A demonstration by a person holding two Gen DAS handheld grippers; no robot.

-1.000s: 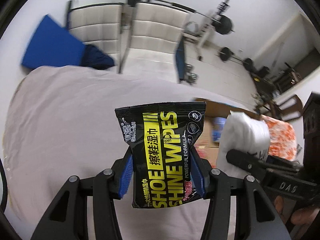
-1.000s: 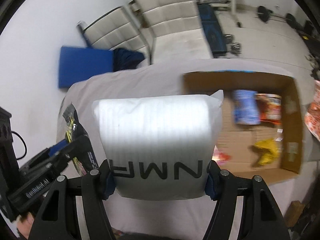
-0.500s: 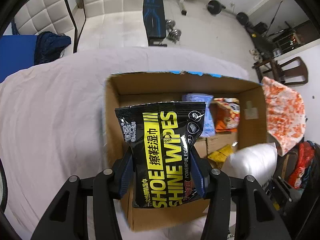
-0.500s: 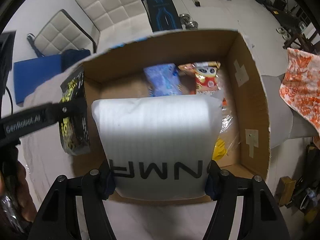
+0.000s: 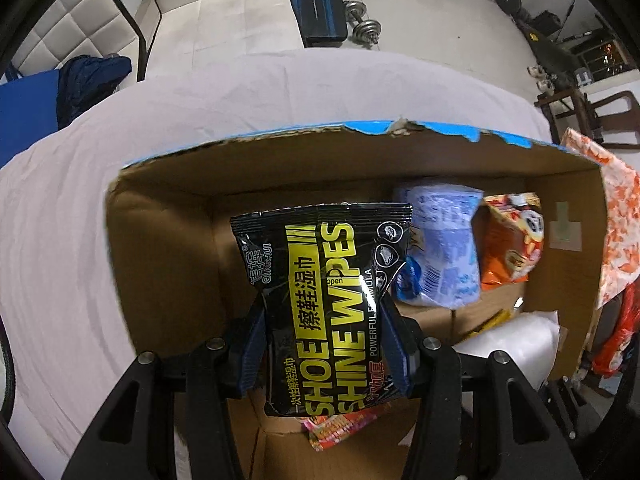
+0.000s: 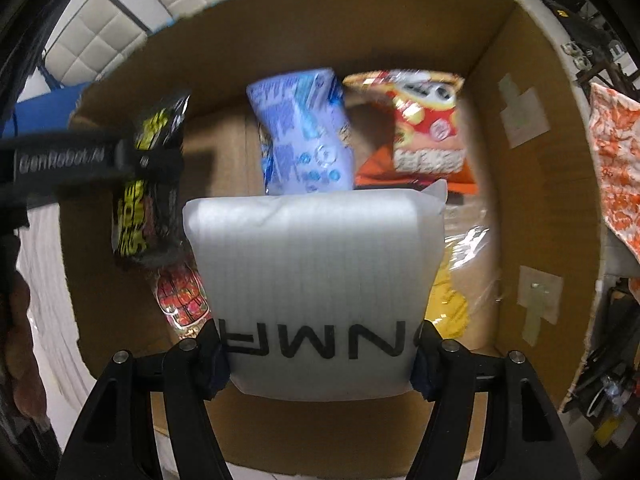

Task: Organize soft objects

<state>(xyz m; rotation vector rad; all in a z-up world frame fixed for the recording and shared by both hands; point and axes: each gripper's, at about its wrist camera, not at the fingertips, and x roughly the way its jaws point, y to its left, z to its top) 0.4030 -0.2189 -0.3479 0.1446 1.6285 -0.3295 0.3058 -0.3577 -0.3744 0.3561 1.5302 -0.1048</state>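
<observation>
My left gripper (image 5: pixel 322 344) is shut on a black and yellow shoe wipes pack (image 5: pixel 320 300) and holds it over the left part of an open cardboard box (image 5: pixel 160 248). My right gripper (image 6: pixel 320 364) is shut on a white foam pouch (image 6: pixel 316 280) and holds it over the middle of the same box (image 6: pixel 520 80). The wipes pack (image 6: pixel 146 184) and the left gripper's arm also show at the left in the right wrist view. The pouch's corner (image 5: pixel 520 344) shows at the lower right in the left wrist view.
In the box lie a light blue packet (image 6: pixel 304 136), a red and orange snack bag (image 6: pixel 424 128), a yellow item under clear wrap (image 6: pixel 452 300) and a small red packet (image 6: pixel 182 300). The box stands on a pale sheet (image 5: pixel 60 260). An orange patterned cloth (image 5: pixel 618 216) hangs at the right.
Both grippers have moved forward and down over the box with their loads. The box now fills both views and its contents look closer.
</observation>
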